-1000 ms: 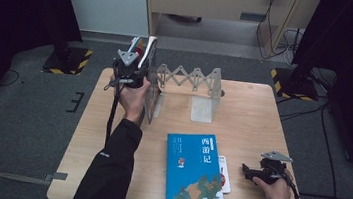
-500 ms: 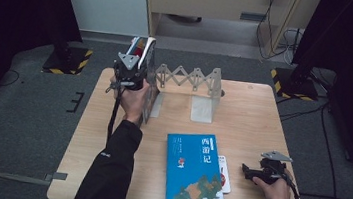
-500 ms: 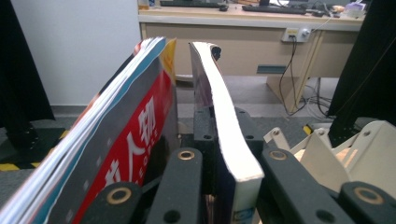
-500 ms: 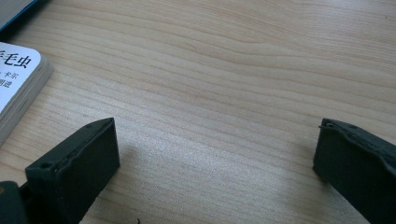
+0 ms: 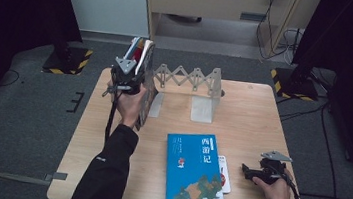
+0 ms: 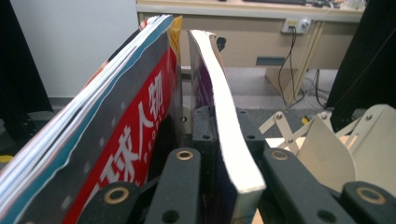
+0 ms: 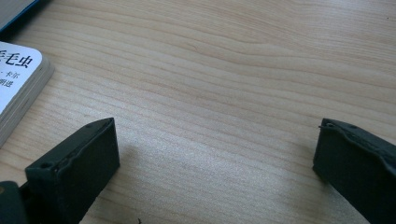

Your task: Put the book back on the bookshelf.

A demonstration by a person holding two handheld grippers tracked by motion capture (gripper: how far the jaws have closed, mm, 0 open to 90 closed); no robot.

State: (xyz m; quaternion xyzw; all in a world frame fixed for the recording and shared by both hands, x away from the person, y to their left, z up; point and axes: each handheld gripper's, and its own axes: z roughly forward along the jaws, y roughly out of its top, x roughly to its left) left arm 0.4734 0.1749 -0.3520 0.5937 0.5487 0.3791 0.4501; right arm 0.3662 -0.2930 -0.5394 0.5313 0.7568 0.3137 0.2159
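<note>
My left gripper (image 5: 136, 62) is raised at the table's far left, shut on an upright book (image 6: 226, 140) with a purple cover and white page edges. In the left gripper view the book stands between the two black jaws. A red and grey magazine (image 6: 116, 126) leans right beside it on the left. Both stand at the left end of an expandable metal book rack (image 5: 192, 78). My right gripper (image 5: 249, 170) rests low at the table's front right, open (image 7: 215, 154) over bare wood with nothing between its jaws.
A blue book (image 5: 191, 171) lies flat at the front middle of the wooden table (image 5: 263, 114), on top of a small white book (image 5: 224, 178) whose corner (image 7: 18, 79) lies left of the right jaws. The rack's right plate (image 5: 203, 107) stands upright.
The left gripper with its book has sunk slightly toward the table. The right gripper has kept still.
</note>
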